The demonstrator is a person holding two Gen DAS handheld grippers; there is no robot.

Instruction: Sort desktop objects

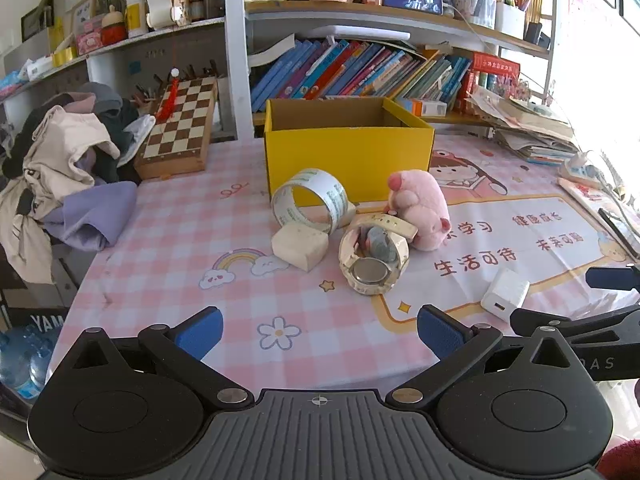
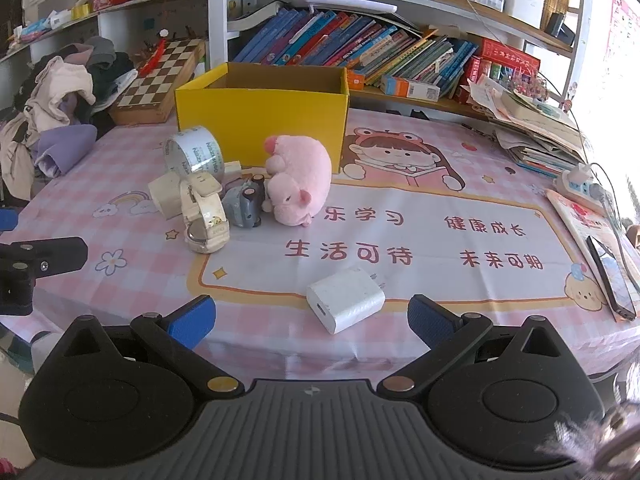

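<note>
A yellow cardboard box [image 1: 348, 160] [image 2: 260, 120] stands open at the back of the desk. In front of it lie a roll of clear tape [image 1: 310, 200] [image 2: 196, 154], a pink plush pig [image 1: 420, 208] [image 2: 298, 180], a cream wristwatch [image 1: 374, 258] [image 2: 204, 216], a cream block [image 1: 299, 246] [image 2: 164, 198] and a small grey toy [image 2: 246, 202]. A white charger [image 1: 505, 294] [image 2: 345, 304] lies nearer. My left gripper [image 1: 320, 338] is open and empty, short of the watch. My right gripper [image 2: 312, 326] is open and empty, just short of the charger.
A pile of clothes [image 1: 60, 168] and a chessboard [image 1: 180, 128] lie at the left. Bookshelves [image 1: 360, 68] rise behind the box. Stacked papers [image 2: 536, 128], a power strip [image 2: 580, 182] and a phone [image 2: 612, 276] lie at the right edge. A pink checked mat [image 2: 440, 232] covers the desk.
</note>
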